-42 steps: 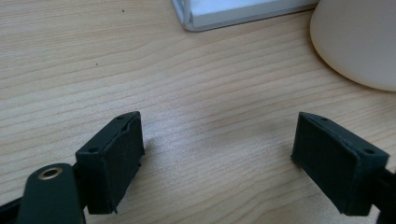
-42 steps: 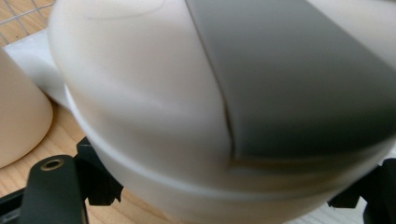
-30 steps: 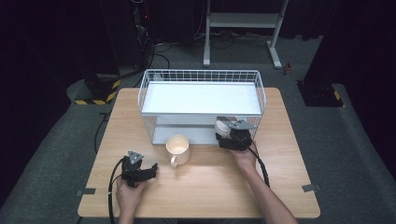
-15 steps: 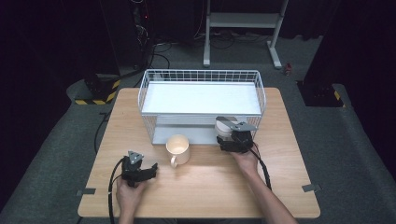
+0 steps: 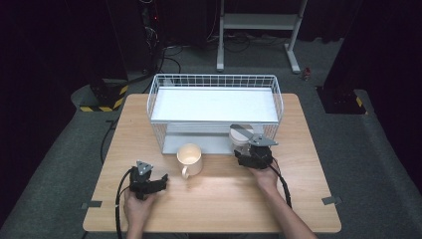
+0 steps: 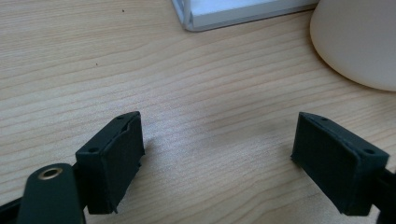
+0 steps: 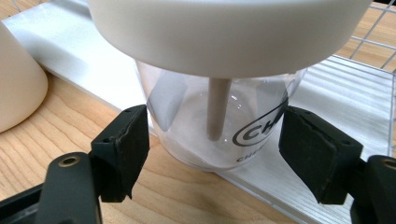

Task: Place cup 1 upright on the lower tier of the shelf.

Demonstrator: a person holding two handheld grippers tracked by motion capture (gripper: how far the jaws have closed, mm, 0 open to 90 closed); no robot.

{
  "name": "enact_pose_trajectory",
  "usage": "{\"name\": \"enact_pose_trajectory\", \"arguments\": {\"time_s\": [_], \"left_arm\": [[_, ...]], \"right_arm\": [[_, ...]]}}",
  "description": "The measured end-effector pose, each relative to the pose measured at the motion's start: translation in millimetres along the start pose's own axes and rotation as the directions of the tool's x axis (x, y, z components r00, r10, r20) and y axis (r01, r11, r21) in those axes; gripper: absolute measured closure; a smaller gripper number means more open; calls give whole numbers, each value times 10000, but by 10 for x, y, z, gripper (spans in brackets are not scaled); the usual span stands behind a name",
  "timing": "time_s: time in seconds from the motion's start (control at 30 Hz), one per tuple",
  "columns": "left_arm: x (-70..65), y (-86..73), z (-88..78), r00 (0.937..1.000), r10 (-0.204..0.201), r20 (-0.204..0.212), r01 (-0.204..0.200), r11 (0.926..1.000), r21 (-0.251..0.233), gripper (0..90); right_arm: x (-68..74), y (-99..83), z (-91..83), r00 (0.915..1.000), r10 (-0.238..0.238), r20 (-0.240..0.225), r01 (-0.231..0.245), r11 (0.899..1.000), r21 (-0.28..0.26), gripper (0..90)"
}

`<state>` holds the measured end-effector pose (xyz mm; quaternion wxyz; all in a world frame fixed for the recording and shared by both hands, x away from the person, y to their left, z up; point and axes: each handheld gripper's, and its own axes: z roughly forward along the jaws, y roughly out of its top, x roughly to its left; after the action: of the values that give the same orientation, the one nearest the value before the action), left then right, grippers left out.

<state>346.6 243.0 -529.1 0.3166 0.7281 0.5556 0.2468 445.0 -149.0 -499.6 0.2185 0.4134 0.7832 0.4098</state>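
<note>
Jaws of right gripper (image 7: 212, 156) closing round upright clear jar (image 7: 219, 116).

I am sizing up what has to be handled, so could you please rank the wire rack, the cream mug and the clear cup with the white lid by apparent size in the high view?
1. Wire rack, by far the largest.
2. Cream mug and clear cup: these look alike, and the right gripper covers part of the cup, so I would not rank them.
</note>
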Motion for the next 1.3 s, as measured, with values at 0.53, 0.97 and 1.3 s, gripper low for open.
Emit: {"name": "enact_pose_trajectory", "arguments": {"time_s": [0.53,0.97,1.3], "left_arm": [[-1,0,0,10000,9,-7,-9,10000,-1,167],[-1,0,0,10000,2,-8,-2,10000,3,167],[-1,0,0,10000,4,-9,-4,10000,3,166]], "right_arm": [[14,35,53,9983,464,358,-468,9989,96,321],[-12,101,163,9940,810,736,-830,9963,243,348],[-27,110,226,9903,933,1026,-970,9948,315,423]]}}
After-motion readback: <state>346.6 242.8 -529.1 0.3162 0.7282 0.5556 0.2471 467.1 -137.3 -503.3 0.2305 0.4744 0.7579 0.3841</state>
